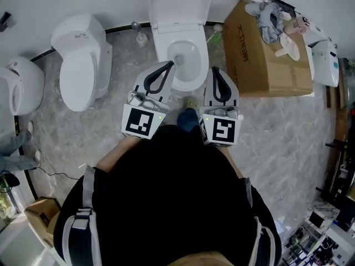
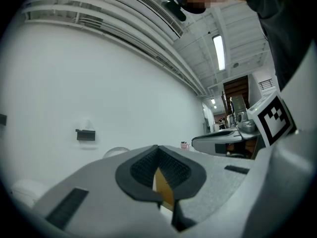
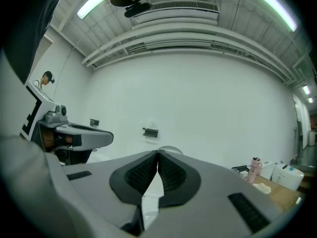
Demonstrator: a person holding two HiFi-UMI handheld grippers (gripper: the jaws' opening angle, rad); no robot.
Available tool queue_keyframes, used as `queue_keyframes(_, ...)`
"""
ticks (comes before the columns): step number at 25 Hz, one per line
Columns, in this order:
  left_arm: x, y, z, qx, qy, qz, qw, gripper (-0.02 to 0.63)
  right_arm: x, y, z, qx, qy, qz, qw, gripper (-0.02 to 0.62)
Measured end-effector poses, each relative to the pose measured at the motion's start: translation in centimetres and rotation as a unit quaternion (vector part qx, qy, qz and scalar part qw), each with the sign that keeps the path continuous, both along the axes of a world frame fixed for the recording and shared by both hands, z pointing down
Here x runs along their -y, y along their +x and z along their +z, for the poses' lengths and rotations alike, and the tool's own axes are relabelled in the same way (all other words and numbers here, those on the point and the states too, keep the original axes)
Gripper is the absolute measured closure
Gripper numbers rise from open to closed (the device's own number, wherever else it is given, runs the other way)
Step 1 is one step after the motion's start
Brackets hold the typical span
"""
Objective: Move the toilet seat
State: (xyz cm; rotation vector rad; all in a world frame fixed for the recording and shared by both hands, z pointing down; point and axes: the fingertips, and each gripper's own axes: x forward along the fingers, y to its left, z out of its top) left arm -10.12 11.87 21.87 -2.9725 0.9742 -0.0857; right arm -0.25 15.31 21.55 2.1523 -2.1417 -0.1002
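Observation:
In the head view a white toilet stands against the wall, its seat and lid (image 1: 180,5) raised and the open bowl (image 1: 186,57) below them. My left gripper (image 1: 169,64) is shut and empty, its tip over the bowl's left rim. Over the right rim my right gripper (image 1: 215,70) is shut and empty too. Both point level at the wall. In the left gripper view the left gripper (image 2: 158,150) has its dark pads together. The right gripper (image 3: 157,154) looks the same in its own view, with the lid's top (image 3: 171,148) just beyond.
A second toilet (image 1: 83,65) with a closed lid stands to the left, and a third (image 1: 19,85) sits at the far left edge. To the right of the bowl is a cardboard box (image 1: 266,49) with clutter on top. A small dark fixture (image 3: 150,132) hangs on the wall.

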Motion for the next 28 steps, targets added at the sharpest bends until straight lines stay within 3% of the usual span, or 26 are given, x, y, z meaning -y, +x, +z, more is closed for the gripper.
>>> queue_keyframes(15,8.7,7.5,-0.3,0.007,-0.005,-0.091,0.9958,0.6,10.8,8.0,-1.0,-0.011,-0.001,-0.098,0.995,0.572)
queue_keyframes(28,10.8,12.1,0.6,0.015,-0.005,-0.147,0.989,0.6,14.6,12.8,0.8,-0.003,-0.008,-0.158,0.987,0.572)
